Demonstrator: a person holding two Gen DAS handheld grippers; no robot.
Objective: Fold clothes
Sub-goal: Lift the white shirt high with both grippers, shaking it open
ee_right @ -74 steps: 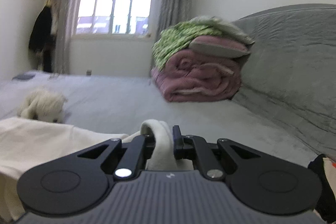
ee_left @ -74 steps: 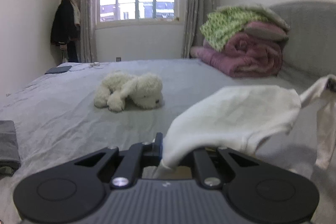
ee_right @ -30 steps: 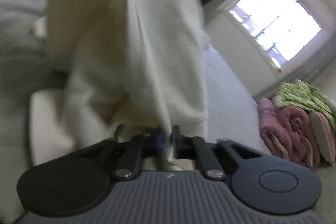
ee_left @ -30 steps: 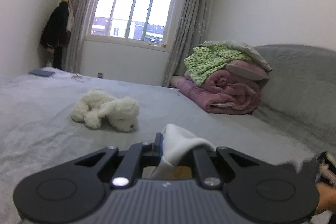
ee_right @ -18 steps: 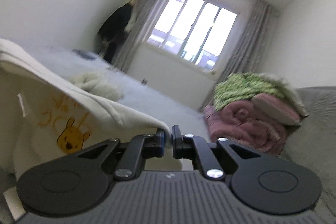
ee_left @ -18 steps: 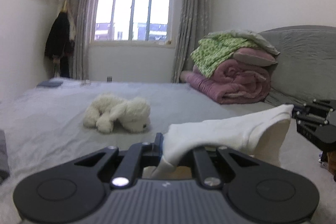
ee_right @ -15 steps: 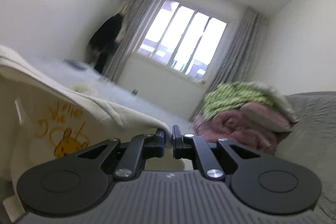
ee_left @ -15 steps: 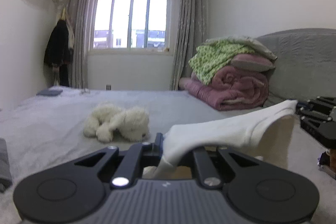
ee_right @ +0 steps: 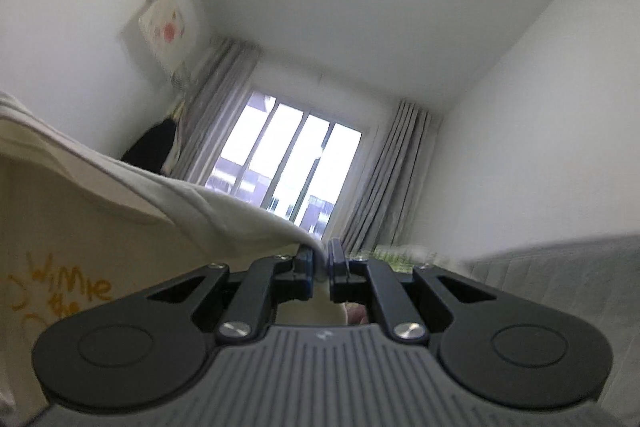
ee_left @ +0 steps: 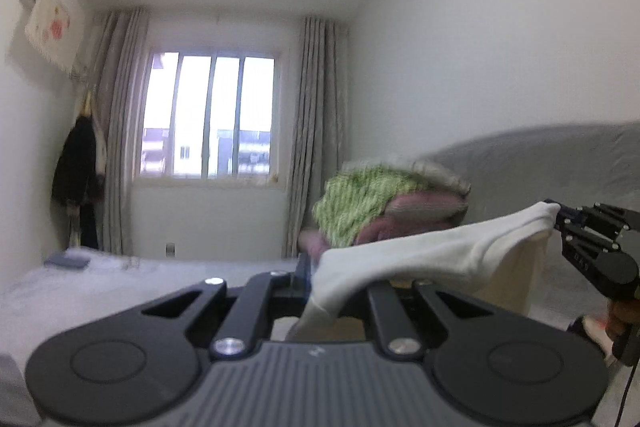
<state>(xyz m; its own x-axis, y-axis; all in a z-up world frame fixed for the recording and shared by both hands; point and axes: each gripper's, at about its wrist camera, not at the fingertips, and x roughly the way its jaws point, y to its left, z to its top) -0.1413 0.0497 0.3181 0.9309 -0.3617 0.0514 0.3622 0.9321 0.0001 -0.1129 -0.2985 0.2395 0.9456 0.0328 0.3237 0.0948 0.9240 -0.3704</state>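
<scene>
Cream garment (ee_left: 436, 255) hides left tool (ee_left: 320, 277) fingertips, bed blurred

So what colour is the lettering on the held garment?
Orange-yellow lettering on the cream garment; right wrist view.

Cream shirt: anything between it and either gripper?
Nothing visible. The left gripper and the right gripper are each shut on an edge of the cream shirt, which hangs stretched between them above the bed.
</scene>
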